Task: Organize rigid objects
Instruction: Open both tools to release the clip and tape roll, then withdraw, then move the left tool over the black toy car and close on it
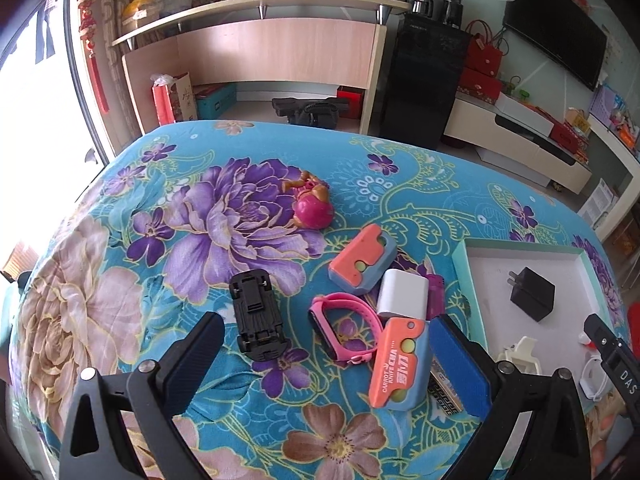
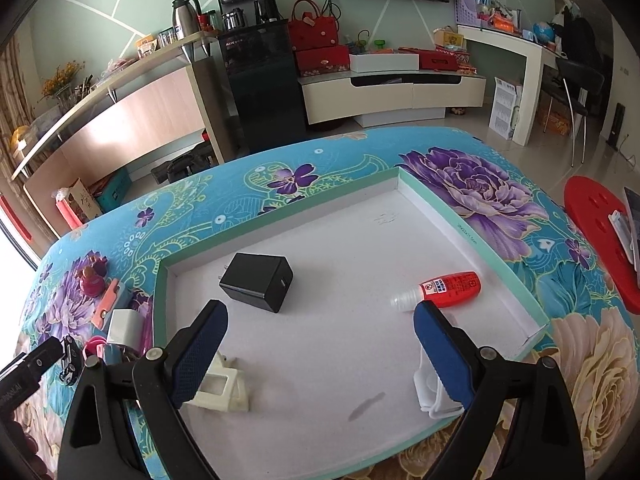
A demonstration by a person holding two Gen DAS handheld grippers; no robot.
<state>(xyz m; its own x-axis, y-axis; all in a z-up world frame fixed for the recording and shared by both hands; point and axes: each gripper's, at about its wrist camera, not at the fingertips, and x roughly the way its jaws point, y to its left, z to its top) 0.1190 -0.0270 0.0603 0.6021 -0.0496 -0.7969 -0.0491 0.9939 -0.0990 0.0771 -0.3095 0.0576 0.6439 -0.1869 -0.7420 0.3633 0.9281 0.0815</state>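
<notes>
Left wrist view: left hand-held gripper (image 1: 324, 360) wide open, empty, over watch (image 1: 345, 330); right hand-held gripper (image 2: 320, 344) wide open, empty, over tray (image 2: 432, 210), near charger (image 2: 258, 282)

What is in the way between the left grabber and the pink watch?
Nothing visible blocks it. The left gripper is open, and the pink watch lies on the cloth just ahead, between its fingers. The black toy car sits to the watch's left and an orange carrot knife touches its right side.
</notes>
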